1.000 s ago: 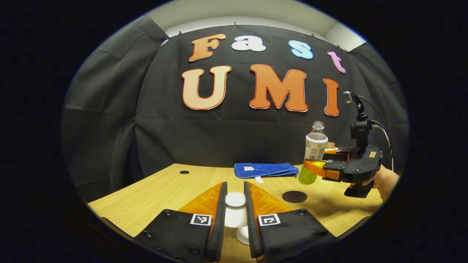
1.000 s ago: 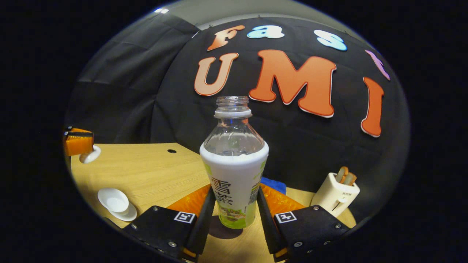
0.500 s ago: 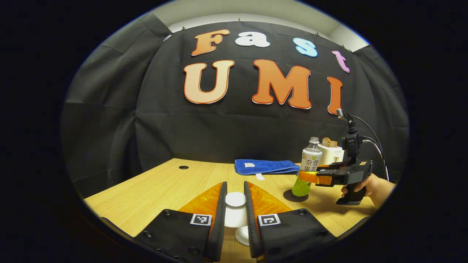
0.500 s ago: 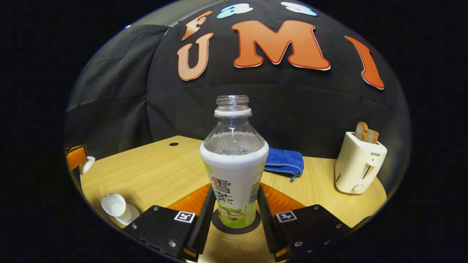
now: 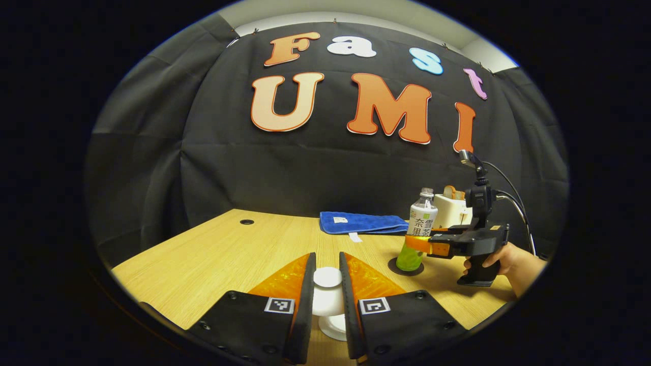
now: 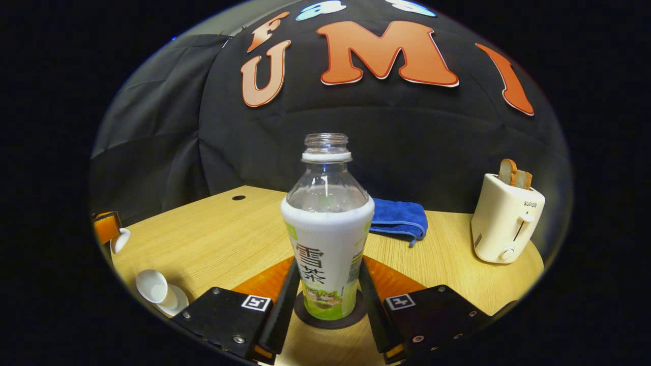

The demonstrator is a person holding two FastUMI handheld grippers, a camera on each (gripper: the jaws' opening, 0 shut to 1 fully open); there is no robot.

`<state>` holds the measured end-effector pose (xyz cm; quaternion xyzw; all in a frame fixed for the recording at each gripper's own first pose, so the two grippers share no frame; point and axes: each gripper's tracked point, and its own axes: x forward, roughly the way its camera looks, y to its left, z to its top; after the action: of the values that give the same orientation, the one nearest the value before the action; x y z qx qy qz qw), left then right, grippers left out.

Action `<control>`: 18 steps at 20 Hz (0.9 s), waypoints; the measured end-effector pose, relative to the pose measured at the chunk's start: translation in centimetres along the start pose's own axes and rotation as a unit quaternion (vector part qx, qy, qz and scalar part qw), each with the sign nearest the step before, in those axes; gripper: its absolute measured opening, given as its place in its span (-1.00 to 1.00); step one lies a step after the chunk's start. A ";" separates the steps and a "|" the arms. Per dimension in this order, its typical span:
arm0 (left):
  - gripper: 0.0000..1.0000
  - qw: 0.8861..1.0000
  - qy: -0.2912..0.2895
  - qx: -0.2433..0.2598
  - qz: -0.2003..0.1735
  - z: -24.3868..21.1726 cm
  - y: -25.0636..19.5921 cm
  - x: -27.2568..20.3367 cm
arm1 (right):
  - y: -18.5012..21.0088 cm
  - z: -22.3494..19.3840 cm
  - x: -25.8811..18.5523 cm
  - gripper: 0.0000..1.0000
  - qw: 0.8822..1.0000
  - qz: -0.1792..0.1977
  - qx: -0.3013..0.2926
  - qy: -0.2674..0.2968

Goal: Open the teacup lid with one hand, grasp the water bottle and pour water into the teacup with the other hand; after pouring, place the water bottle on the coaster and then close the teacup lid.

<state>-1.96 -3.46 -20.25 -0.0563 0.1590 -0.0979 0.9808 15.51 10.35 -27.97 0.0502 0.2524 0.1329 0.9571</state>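
Observation:
My left gripper (image 5: 327,260) is shut on the white teacup lid (image 5: 327,288) and holds it just above the white teacup (image 5: 333,326). In the right gripper view the open teacup (image 6: 154,286) sits on its saucer at the far left, with the left gripper (image 6: 108,227) and the lid (image 6: 121,240) above it. The uncapped water bottle (image 6: 325,239), with a white and green label, stands upright on the dark round coaster (image 6: 331,316). My right gripper (image 6: 328,264) is shut on its lower body. The left gripper view shows the bottle (image 5: 421,231) on the coaster (image 5: 405,268) at the right.
A white toaster (image 6: 506,223) with bread slices stands at the table's back right. A folded blue cloth (image 6: 399,218) lies behind the bottle by the wall. A small cable hole (image 5: 246,222) marks the wooden table's far left. A hand (image 5: 513,256) holds the right gripper.
The right gripper has lowered the bottle from the air onto the coaster, where it now stands. The left gripper has kept the lid over the teacup, shifting only slightly.

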 end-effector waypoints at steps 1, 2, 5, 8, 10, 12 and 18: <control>-0.35 1.000 0.003 -0.001 -0.003 -0.3 -0.2 0.1 | 0.0 -0.1 -0.2 0.39 1.000 0.000 -0.003 0.002; -0.36 1.000 0.006 0.001 -0.006 -0.5 -0.5 0.1 | 0.2 0.1 -0.4 0.39 1.000 0.002 -0.006 0.000; -0.36 1.000 0.014 0.002 -0.018 -1.5 -1.4 0.3 | 0.4 1.3 -1.6 0.78 1.000 0.001 -0.019 -0.017; -0.36 0.999 0.025 0.003 -0.024 -2.8 -2.1 0.3 | 0.5 2.2 -3.0 0.87 0.999 0.000 -0.026 -0.031; -0.36 0.999 0.035 -0.010 -0.034 -3.7 -2.8 0.5 | 0.5 2.6 -4.1 0.90 0.999 -0.001 -0.025 -0.039; -0.36 0.999 0.040 -0.010 -0.035 -4.3 -2.9 0.6 | 0.4 3.0 -5.2 0.90 0.999 -0.003 -0.023 -0.048; -0.36 0.998 0.050 0.014 -0.033 -5.6 -3.7 0.9 | -0.3 3.9 -9.2 0.92 0.997 -0.011 0.003 -0.073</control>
<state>-3.60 -7.72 -25.27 -0.0433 0.2049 -0.1351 0.9684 9.77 7.33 -20.34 0.0597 0.1831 0.1175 0.9742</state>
